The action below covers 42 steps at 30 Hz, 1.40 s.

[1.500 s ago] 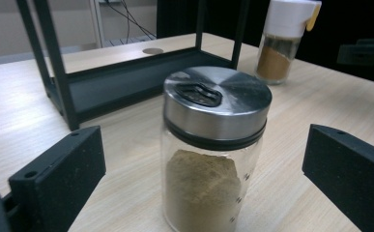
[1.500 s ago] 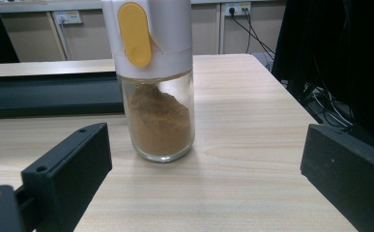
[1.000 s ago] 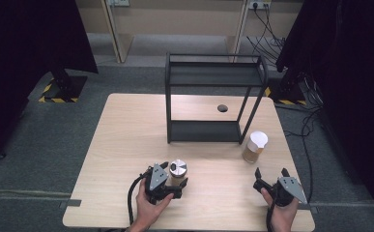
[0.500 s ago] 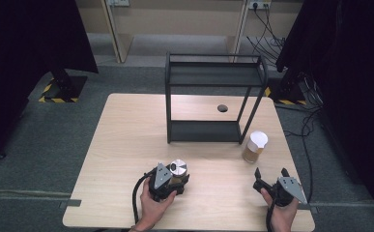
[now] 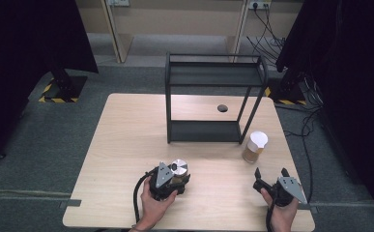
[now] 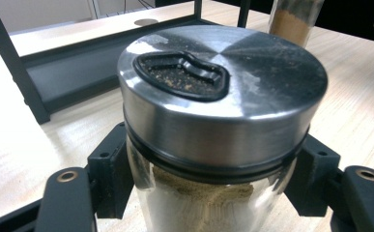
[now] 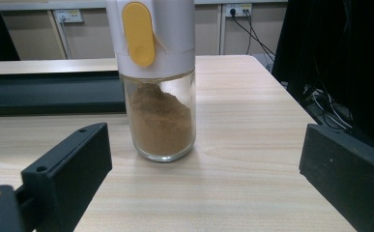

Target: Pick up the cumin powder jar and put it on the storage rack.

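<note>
A glass spice jar with a round steel lid stands near the table's front, left of centre. My left gripper has its jaws on either side of the jar's glass body, pads pressed to it. A second jar, with a white and yellow cap and brown powder, stands at the right by the rack's leg. My right gripper is open a little in front of that jar, with nothing between its jaws.
A black two-tier metal rack stands at the middle back of the wooden table, its lower shelf just beyond the steel-lidded jar. A small dark hole marks the tabletop under the rack. Cables trail on the floor at right.
My left gripper has edged slightly forward and right, in around the steel-lidded jar. The jar and the right gripper have stayed put.
</note>
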{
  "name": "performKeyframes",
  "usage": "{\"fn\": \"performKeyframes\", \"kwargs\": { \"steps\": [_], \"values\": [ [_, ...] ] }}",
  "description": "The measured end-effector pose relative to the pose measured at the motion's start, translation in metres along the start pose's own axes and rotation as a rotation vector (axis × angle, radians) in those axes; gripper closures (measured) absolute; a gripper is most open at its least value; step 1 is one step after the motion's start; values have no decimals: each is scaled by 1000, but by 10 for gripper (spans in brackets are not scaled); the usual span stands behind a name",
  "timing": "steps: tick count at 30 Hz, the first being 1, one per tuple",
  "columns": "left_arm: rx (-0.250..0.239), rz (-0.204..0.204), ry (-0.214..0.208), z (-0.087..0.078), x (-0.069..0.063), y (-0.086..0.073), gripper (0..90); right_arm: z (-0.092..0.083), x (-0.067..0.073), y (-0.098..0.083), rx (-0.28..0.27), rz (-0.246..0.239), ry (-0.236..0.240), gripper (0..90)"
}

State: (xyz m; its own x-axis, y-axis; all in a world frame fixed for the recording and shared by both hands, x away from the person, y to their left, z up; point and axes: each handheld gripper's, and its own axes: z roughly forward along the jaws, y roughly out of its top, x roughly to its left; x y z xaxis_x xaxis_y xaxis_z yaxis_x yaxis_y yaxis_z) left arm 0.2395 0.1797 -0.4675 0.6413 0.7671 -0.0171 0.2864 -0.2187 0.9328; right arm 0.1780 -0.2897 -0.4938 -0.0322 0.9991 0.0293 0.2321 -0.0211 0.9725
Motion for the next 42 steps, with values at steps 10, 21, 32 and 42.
{"fn": "performKeyframes", "kwargs": {
  "steps": [10,21,32,42],
  "values": [
    [-64,8,4,-11,-1,19,307,0,1,0,-2,1,-4,47],
    [-99,28,15,-16,-3,36,307,0,1,0,-3,2,-5,48],
    [-132,17,42,-15,2,58,307,0,1,-1,-5,2,-5,49],
    [-148,24,69,-12,3,78,307,0,1,-1,-4,-6,-4,49]
  ]
}}
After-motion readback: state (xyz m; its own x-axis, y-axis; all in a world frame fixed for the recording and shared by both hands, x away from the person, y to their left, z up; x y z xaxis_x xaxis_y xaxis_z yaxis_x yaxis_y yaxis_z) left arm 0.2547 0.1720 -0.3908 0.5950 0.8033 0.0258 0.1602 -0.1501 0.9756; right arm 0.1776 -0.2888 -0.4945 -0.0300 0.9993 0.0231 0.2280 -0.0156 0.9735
